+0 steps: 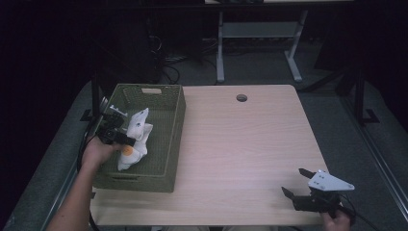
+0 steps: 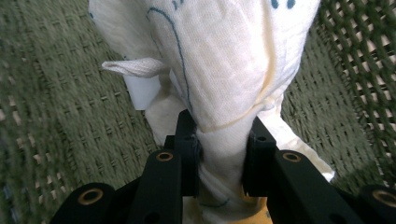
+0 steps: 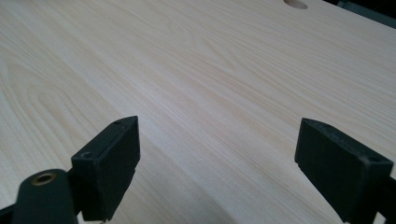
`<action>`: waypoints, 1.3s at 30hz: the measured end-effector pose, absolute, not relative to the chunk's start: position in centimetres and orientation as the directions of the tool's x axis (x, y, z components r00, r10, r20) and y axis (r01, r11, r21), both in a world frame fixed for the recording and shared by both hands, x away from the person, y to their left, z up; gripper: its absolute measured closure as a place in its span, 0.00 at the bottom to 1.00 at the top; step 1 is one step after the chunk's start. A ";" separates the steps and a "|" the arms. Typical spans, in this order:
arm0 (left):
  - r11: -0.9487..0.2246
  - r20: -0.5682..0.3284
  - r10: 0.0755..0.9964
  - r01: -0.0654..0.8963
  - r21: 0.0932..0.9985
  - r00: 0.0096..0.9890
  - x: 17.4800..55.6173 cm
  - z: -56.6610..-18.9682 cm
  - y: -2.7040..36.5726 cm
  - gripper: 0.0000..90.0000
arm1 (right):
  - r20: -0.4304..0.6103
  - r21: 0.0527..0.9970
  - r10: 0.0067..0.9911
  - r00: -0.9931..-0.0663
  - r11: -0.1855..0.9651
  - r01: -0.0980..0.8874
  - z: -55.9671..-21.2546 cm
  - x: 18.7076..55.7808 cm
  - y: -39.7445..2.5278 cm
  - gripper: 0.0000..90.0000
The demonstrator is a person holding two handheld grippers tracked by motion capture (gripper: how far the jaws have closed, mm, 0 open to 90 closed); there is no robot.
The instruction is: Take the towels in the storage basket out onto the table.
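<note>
1. Cloth toy (image 1: 134, 139), white with blue line marks and an orange patch near its lower end, sits inside the green woven basket (image 1: 173, 125) at the left side of the table (image 1: 250, 144).
2. Its long axis in the high view runs from the near-left of the basket up toward the far-right, with the pointed upper end aimed at the basket's far wall and the orange-marked end lower, toward the person.
3. The toy stands raised rather than lying flat; its lower end looks close to the basket floor, though contact there cannot be told.
4. The left tool (image 1: 117, 136) is pinching the toy: in the left gripper view the cloth (image 2: 219, 70) is squeezed into a narrow waist between the two black jaws, bulging wide above them.
5. A small white tag (image 2: 142, 88) hangs off the toy's side in that view, with the basket's weave behind it.
6. The person's left hand (image 1: 96, 151) holds that tool over the basket's left wall.
7. The right tool (image 1: 297, 182) is spread wide, its jaws well apart with bare wood between them, near the table's near-right corner, well apart from the basket.
8. A round hole (image 1: 241, 97) shows in the table near its far edge.
</note>
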State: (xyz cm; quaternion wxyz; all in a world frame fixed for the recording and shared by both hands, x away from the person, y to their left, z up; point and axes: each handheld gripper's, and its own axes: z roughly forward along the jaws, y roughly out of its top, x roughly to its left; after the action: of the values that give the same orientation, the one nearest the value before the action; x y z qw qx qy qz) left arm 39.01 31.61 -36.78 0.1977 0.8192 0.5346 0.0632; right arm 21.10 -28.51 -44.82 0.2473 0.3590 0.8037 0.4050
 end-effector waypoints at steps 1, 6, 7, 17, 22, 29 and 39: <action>-0.350 -0.108 0.901 0.850 0.393 0.421 38.9 -36.6 31.8 0.81 | -0.108 0.829 0.777 -0.620 0.414 0.374 -44.8 21.1 -28.5 0.15; -0.330 -0.117 0.906 0.853 0.403 0.406 38.6 -36.0 32.5 0.81 | -0.105 0.830 0.780 -0.617 0.410 0.378 -44.8 21.1 -28.6 0.15; -0.329 -0.118 0.906 0.853 0.406 0.406 38.6 -35.9 32.6 0.81 | -0.104 0.830 0.780 -0.617 0.410 0.378 -44.8 21.1 -28.6 0.15; -0.335 -0.108 0.904 0.844 0.419 0.413 38.2 -34.9 32.6 0.81 | -0.106 0.831 0.779 -0.618 0.410 0.375 -44.8 21.1 -28.6 0.15; -0.319 -0.140 0.898 0.837 0.445 0.418 38.2 -34.1 32.6 0.81 | -0.109 0.831 0.781 -0.615 0.411 0.375 -44.8 21.1 -28.7 0.15; -0.297 -0.189 0.886 0.831 0.470 0.423 38.2 -33.4 32.8 0.81 | -0.107 0.832 0.783 -0.613 0.408 0.376 -44.8 21.1 -28.7 0.15; -0.177 -0.340 0.838 0.802 0.571 0.427 37.8 -32.0 34.0 0.81 | -0.101 0.836 0.791 -0.604 0.396 0.379 -44.7 21.0 -28.8 0.15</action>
State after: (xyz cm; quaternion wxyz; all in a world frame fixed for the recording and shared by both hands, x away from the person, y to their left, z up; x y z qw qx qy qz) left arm 37.83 33.98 -31.95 0.3546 0.7668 0.5345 0.0254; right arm 20.99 -28.84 -44.71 0.2519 0.3669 0.7967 0.4089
